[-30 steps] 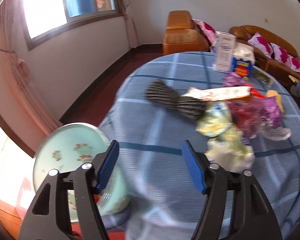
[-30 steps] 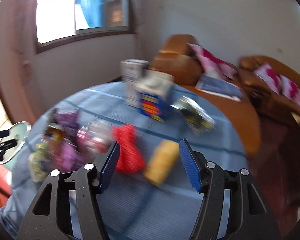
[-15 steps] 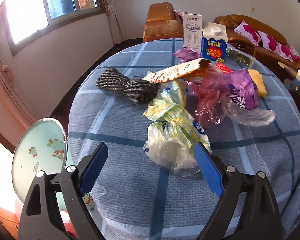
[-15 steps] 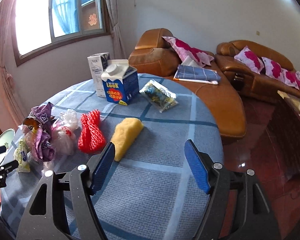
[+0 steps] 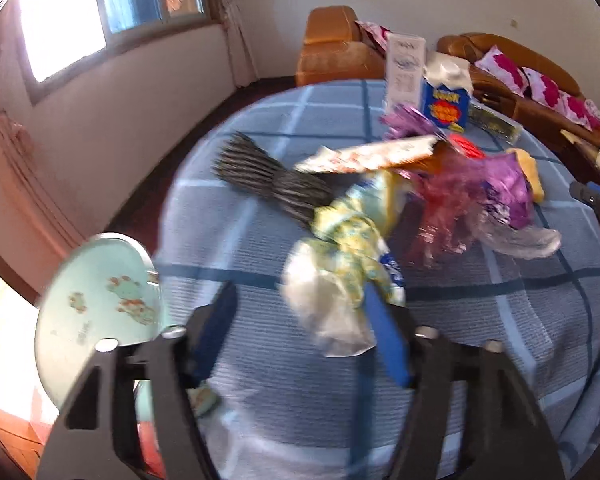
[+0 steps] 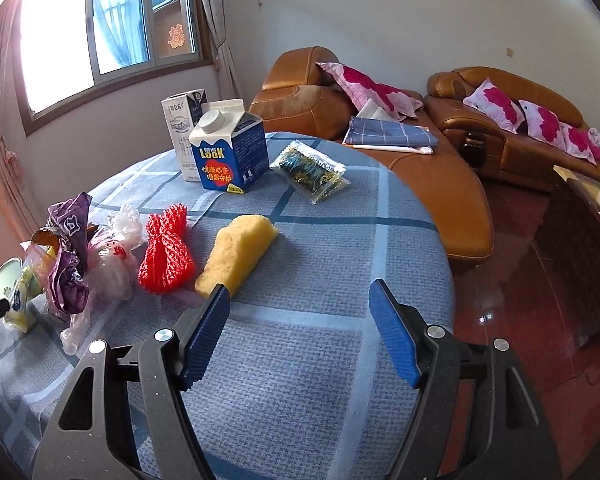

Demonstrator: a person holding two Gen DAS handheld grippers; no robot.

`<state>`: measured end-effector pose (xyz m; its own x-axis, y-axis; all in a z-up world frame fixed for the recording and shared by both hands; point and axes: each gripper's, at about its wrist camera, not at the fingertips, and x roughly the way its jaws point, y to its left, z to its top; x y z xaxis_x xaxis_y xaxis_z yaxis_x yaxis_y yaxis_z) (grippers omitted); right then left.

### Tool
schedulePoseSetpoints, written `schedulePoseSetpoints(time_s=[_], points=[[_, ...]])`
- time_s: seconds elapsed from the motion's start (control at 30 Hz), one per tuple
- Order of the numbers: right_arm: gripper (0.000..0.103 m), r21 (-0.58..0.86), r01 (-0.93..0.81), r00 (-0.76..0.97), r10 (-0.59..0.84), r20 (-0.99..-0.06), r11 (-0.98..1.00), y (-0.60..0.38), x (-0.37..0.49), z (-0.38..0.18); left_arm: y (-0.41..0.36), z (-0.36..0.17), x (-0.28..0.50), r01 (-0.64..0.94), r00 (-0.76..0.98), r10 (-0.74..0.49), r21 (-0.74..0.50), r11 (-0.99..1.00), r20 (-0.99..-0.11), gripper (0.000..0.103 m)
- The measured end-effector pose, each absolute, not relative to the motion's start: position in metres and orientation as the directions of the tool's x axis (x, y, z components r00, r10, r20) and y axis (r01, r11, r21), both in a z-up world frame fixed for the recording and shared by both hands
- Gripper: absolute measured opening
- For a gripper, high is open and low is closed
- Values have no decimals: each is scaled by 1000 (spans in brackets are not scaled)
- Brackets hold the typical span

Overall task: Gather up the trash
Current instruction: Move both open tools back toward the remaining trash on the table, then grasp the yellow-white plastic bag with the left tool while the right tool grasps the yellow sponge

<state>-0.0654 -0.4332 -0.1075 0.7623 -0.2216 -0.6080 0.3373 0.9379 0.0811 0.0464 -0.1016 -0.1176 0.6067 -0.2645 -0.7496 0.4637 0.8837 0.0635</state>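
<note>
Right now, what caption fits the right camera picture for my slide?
Open right gripper hovers over the blue checked table, near a yellow sponge and red net.

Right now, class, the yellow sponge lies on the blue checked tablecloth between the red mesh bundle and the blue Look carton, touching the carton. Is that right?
Not quite. The yellow sponge does not touch the Look carton; bare tablecloth separates them. It lies right beside the red mesh bundle, nearer the camera than the carton. The right wrist view shows this.
</note>
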Motion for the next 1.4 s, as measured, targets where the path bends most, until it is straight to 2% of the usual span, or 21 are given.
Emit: schedulePoseSetpoints(time_s=[0.03,0.1,0.13,0.23,0.37,0.57,0.77,0.83,0.87,0.97,1.07,1.1,1.13,1.2,1.4], points=[[71,82,338,763,-222,-607,938,-433,-66,-107,-105,-122,46,476,588,-283,40,879,-758,46],[71,85,337,766,-220,-603,938,-433,-66,-106,-111,-126,45,481,594,-284,50,875,-753,42],[71,86,335,769,-219,-601,938,-432,-67,-105,-111,-125,45,494,587,-306,31,869,-750,34],[72,87,330,774,-217,-594,940,-430,-69,-102,-111,-117,40,529,583,-336,32,848,-740,29],[72,99,333,774,-212,-596,938,-431,-69,-101,-108,-94,26,570,615,-356,85,817,-703,27],[71,101,343,769,-218,-601,934,-429,-55,-93,-83,-63,28,546,668,-343,122,829,-660,27],[54,125,321,738,-165,-655,939,-427,-21,-95,-52,-53,42,476,712,-290,135,869,-640,27],[42,137,307,722,-137,-679,942,-427,-9,-99,-43,-54,46,460,714,-278,132,878,-643,27],[39,139,306,708,-128,-695,942,-427,-3,-102,-38,-56,50,452,714,-271,130,882,-646,27],[38,160,291,661,-77,-746,943,-428,11,-115,-29,-61,53,442,709,-258,128,888,-656,27],[37,172,279,659,-58,-750,945,-425,12,-121,-23,-66,55,444,701,-261,121,888,-664,27],[32,178,269,656,-45,-753,946,-424,12,-123,-22,-68,55,447,698,-264,117,887,-666,27],[25,187,257,658,-30,-752,948,-422,12,-125,-22,-69,55,450,695,-267,114,885,-668,27],[21,185,255,674,-37,-738,949,-421,7,-121,-25,-71,53,457,693,-271,115,882,-668,27],[20,152,258,760,-103,-642,954,-418,-7,-79,-18,-67,56,427,710,-253,117,897,-657,27]])
